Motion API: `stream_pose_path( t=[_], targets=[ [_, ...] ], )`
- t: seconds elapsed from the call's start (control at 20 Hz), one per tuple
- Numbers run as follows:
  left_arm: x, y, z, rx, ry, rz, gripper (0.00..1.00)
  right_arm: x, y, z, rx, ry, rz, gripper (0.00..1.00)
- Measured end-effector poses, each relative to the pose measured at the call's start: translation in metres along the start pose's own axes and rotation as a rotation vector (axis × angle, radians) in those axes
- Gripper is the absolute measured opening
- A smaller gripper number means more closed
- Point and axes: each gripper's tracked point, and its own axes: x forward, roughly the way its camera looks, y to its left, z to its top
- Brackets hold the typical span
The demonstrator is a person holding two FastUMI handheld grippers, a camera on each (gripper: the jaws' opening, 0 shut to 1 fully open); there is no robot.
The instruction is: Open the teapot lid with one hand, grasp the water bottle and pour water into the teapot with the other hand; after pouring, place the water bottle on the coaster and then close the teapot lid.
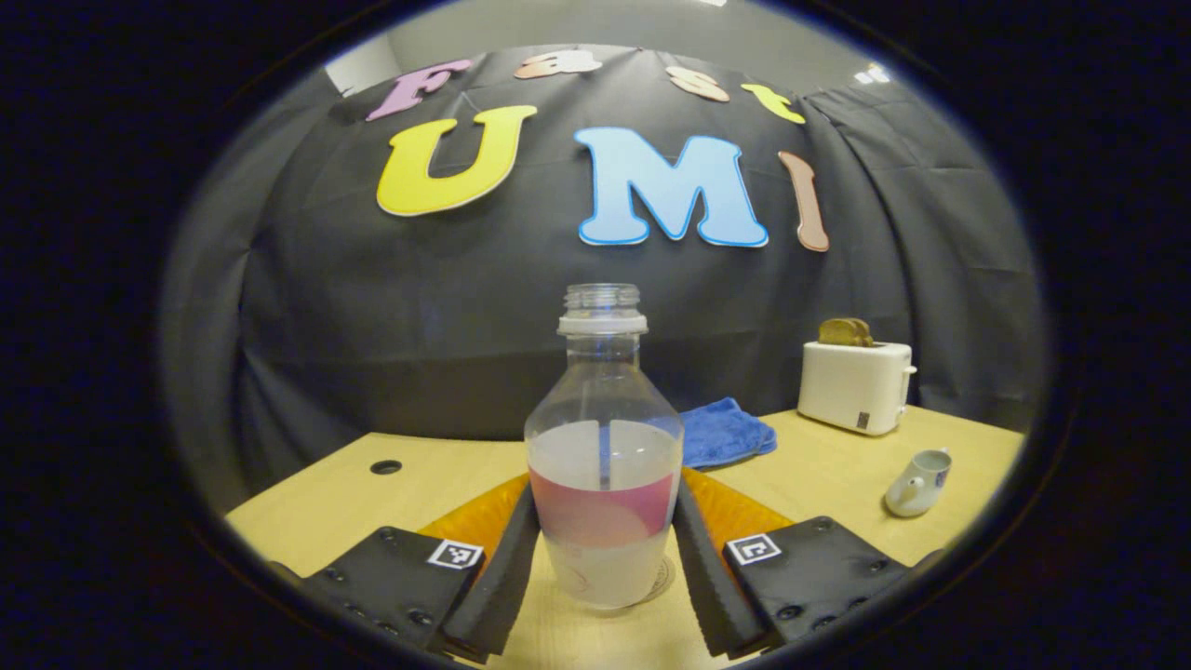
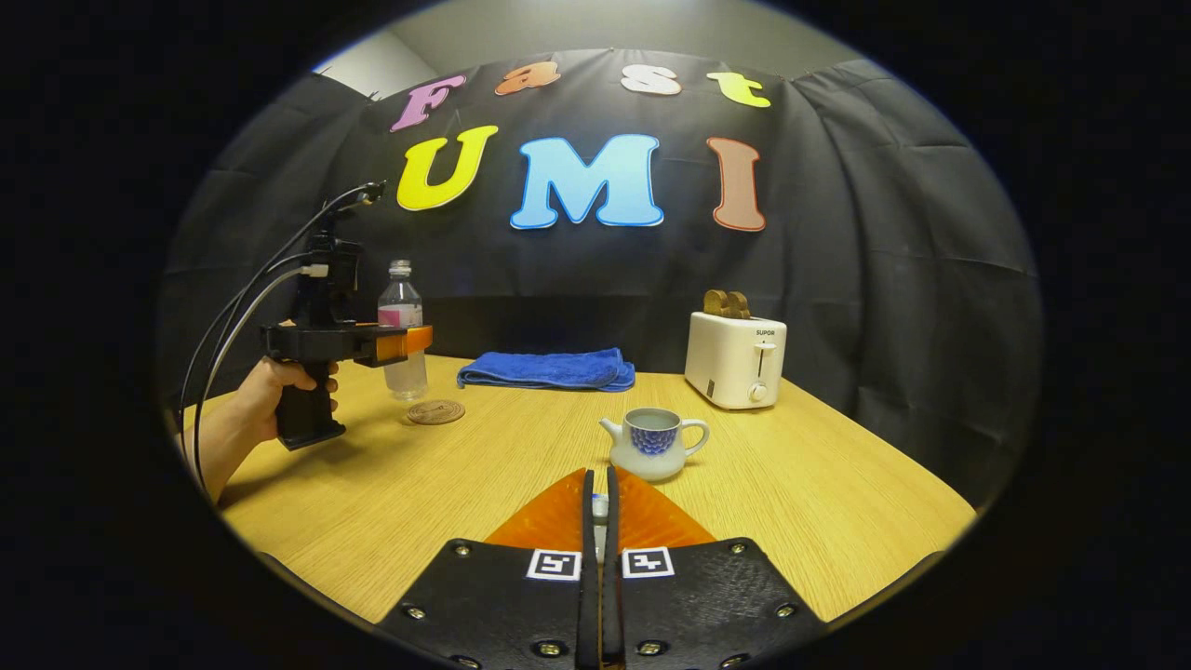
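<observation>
Water bottle [image 1: 603,447] between the left gripper's [image 1: 603,558] fingers; right gripper [image 2: 600,507] pinching a small pale thing, teapot [image 2: 653,443] lidless.

One bottle [image 1: 603,456], uncapped and part full, stands upright. One teapot [image 2: 653,445] sits on the bench [image 2: 837,484], its top open. One coaster [image 2: 435,411] lies flat beside the bottle's base. One blue towel [image 2: 549,369] is folded at the back. One toaster [image 2: 735,359] holds two slices of toast [image 2: 726,303]. Two grippers are present: the left gripper [image 2: 409,341], held by one hand [image 2: 274,381], and the right gripper [image 2: 600,507]. One round hole [image 1: 385,466] pierces the bench top.
</observation>
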Motion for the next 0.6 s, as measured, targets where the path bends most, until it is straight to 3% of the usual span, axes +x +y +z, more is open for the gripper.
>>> stream_pose_path(
  t=[0.15, 0.6],
  targets=[
    [0.011, 0.006, -0.012, -0.066, 0.015, 0.013, 0.87, 0.002, -0.006, -0.003, 0.011, 0.003, -0.01, 0.02],
    [0.043, -0.01, -0.036, 0.025, 0.06, -0.002, 0.87, 0.008, -0.018, -0.003, 0.033, 0.008, -0.031, 0.02]
  ],
)
